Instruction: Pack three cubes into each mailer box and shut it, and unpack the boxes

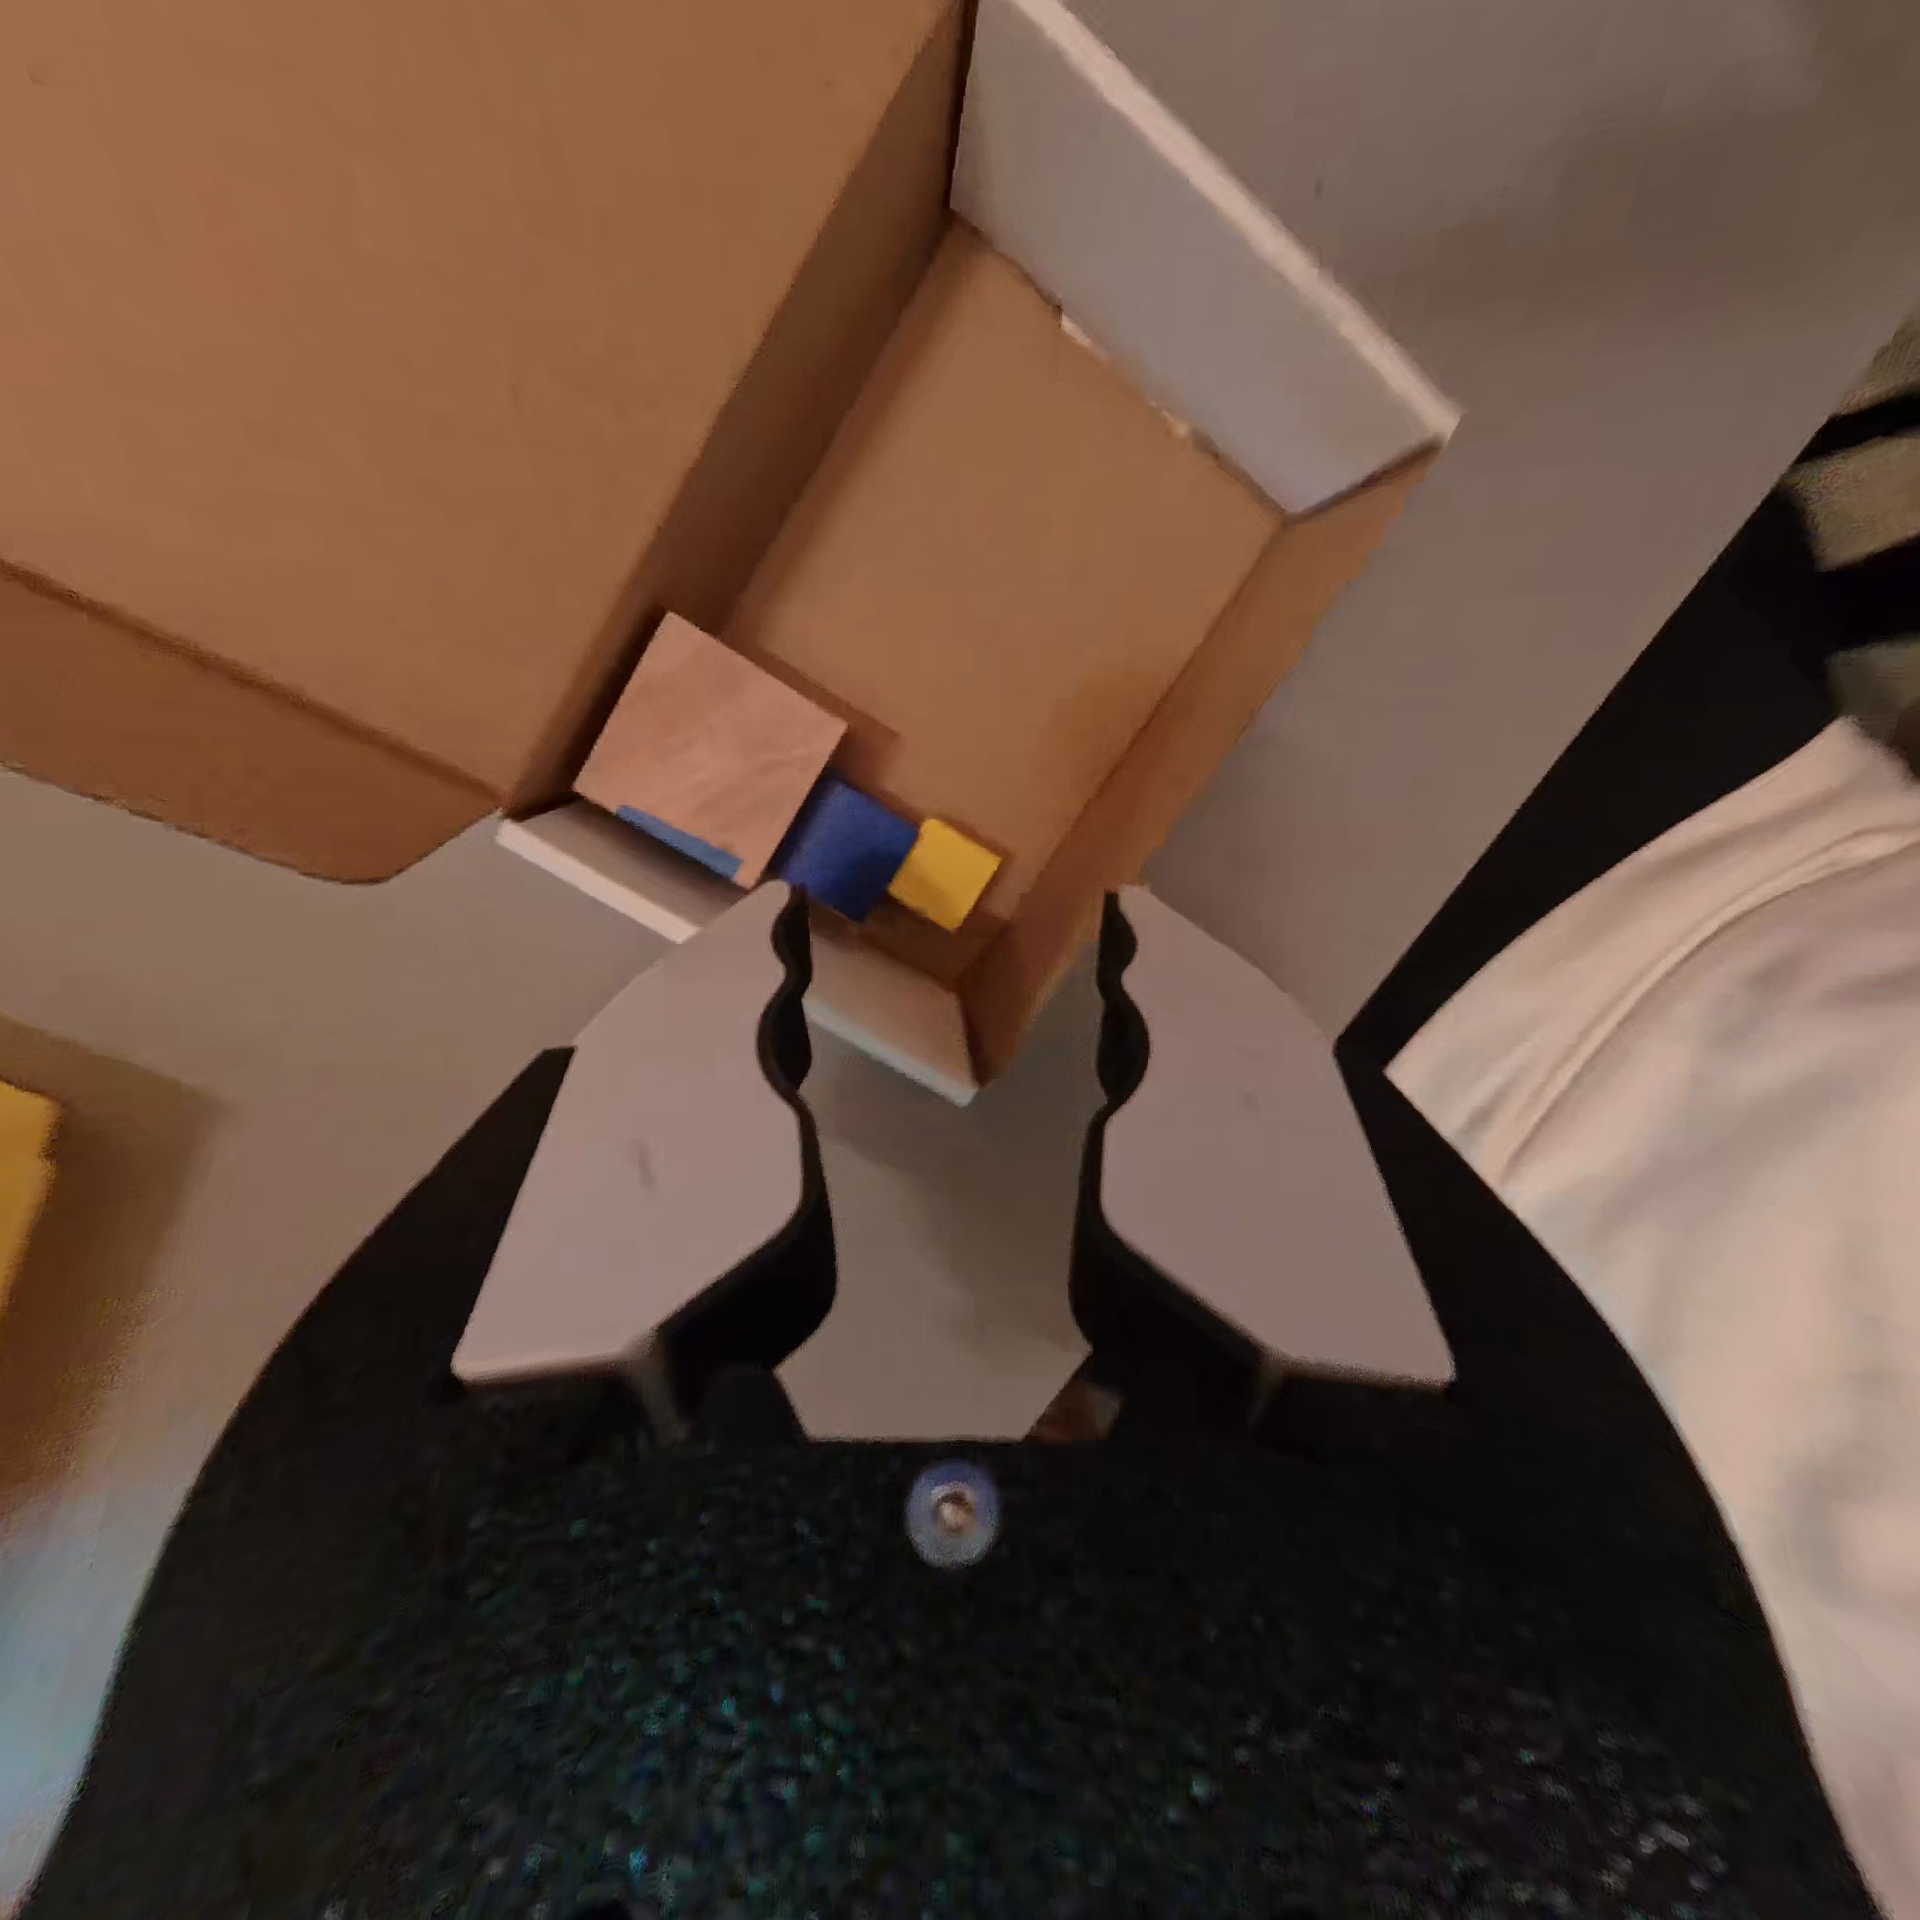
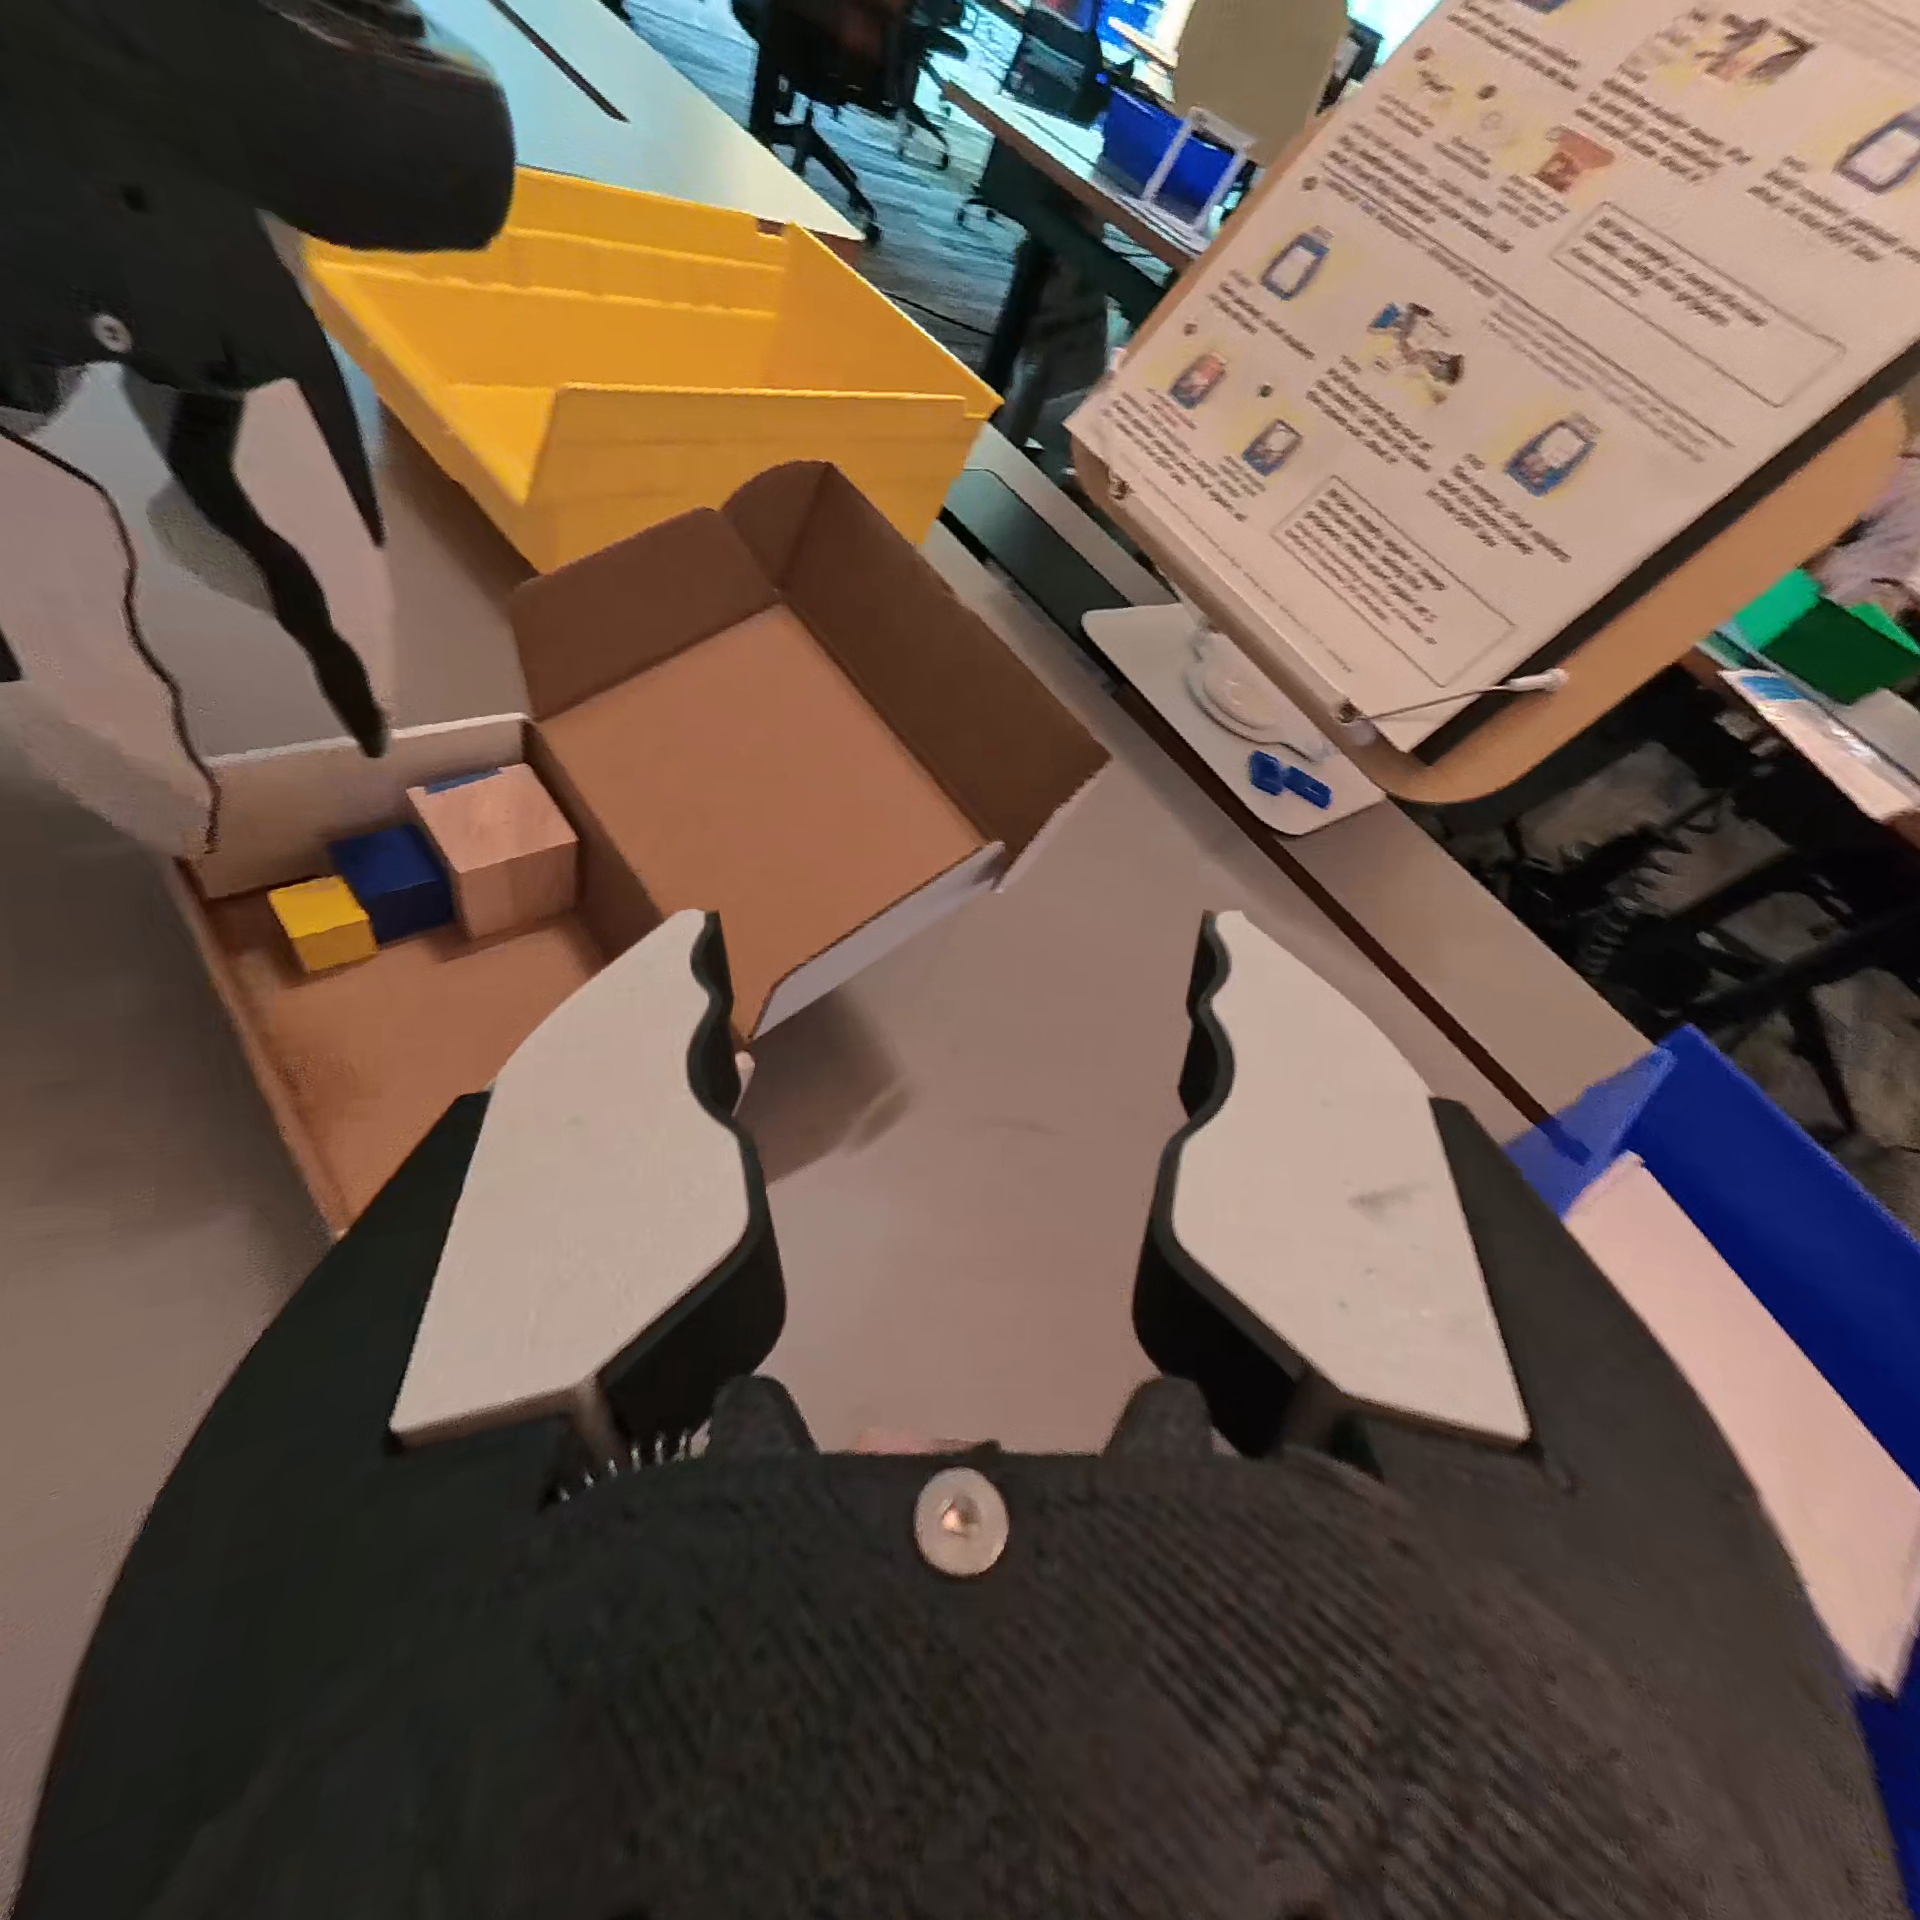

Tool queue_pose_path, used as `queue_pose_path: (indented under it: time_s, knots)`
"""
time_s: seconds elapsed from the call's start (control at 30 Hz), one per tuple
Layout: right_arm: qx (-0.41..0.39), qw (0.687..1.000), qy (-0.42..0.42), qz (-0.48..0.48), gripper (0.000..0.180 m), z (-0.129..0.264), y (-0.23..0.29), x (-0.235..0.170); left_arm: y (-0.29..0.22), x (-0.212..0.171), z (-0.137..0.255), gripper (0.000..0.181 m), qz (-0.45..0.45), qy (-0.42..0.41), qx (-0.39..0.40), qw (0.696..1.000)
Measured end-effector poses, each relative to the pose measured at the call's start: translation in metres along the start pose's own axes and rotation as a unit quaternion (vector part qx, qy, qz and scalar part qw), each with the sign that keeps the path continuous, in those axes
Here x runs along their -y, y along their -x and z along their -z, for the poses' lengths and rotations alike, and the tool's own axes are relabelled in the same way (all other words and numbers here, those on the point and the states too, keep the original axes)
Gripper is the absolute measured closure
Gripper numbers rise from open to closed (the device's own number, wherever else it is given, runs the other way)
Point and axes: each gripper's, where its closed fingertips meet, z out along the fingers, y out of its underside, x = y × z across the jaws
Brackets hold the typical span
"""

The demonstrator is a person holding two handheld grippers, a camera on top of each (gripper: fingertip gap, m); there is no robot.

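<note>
An open mailer box (image 1: pixel 1195 748) lies on the grey table with its lid (image 1: pixel 416 364) folded back. In one corner of it sit a tan cube (image 1: pixel 712 748), a blue cube (image 1: pixel 842 862) and a yellow cube (image 1: pixel 940 873) in a row. My left gripper (image 1: pixel 948 914) is open and empty, hovering over the box's near corner, just above the cubes. In the right wrist view the box (image 2: pixel 416 1029), its lid (image 2: pixel 758 769) and the tan (image 2: pixel 494 847), blue (image 2: pixel 393 878) and yellow (image 2: pixel 322 925) cubes lie to the left. My right gripper (image 2: pixel 958 935) is open and empty beside the lid's edge. The left gripper's fingers (image 2: pixel 301 613) point down at the box wall.
A yellow bin (image 2: pixel 644 353) stands behind the box. An instruction board (image 2: pixel 1455 364) on a white stand is at the right, near the table edge. A blue bin (image 2: pixel 1766 1195) is at the near right. White cloth (image 1: pixel 1662 1143) lies past the table edge. The blue cube (image 1: pixel 842 862) is about 4 centimetres from my left fingertips and 20 centimetres from my right. My right wrist view (image 2: pixel 382 854) looks at it from another angle.
</note>
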Motion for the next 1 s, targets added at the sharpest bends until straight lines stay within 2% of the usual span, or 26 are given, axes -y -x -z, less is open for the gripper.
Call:
queue_pose_path:
  time_s: [0.03, 0.13, 0.27, 0.33, 0.37, 0.47, 0.63, 0.83, 1.0]
  knots:
    - [-0.011, 1.000, 0.006, 0.004, 0.095, 0.001, -0.003, -0.001, -0.003, 0.006, -0.001, 0.129, 0.028, -0.013, -0.010, 0.999]
    - [-0.032, 0.999, 0.023, 0.011, 0.095, 0.004, -0.008, -0.006, -0.005, 0.017, -0.005, 0.129, 0.122, -0.036, -0.045, 0.991]
    - [-0.055, 0.998, 0.033, 0.023, 0.095, 0.007, -0.013, -0.007, -0.014, 0.013, -0.005, 0.125, 0.272, -0.039, -0.110, 0.955]
    - [-0.062, 0.997, 0.029, 0.024, 0.095, 0.008, -0.015, -0.005, -0.010, 0.001, -0.006, 0.121, 0.326, -0.010, -0.088, 0.941]
    - [-0.061, 0.998, 0.026, 0.023, 0.095, 0.008, -0.015, -0.003, -0.009, -0.001, -0.007, 0.126, 0.342, -0.005, -0.074, 0.937]
    - [-0.050, 0.998, 0.019, 0.023, 0.095, 0.005, -0.010, 0.000, -0.009, 0.000, -0.010, 0.121, 0.361, 0.017, -0.036, 0.932]
    - [-0.036, 0.998, 0.028, 0.043, 0.095, 0.001, -0.001, -0.001, -0.012, -0.006, -0.023, 0.121, 0.342, 0.093, 0.034, 0.934]
    - [-0.030, 0.998, 0.029, 0.053, 0.095, 0.003, 0.001, -0.002, -0.018, -0.012, -0.042, 0.122, 0.363, 0.150, 0.055, 0.918]
    - [-0.030, 0.998, 0.030, 0.056, 0.096, 0.005, -0.001, -0.004, -0.012, -0.016, -0.050, 0.125, 0.389, 0.156, 0.076, 0.905]
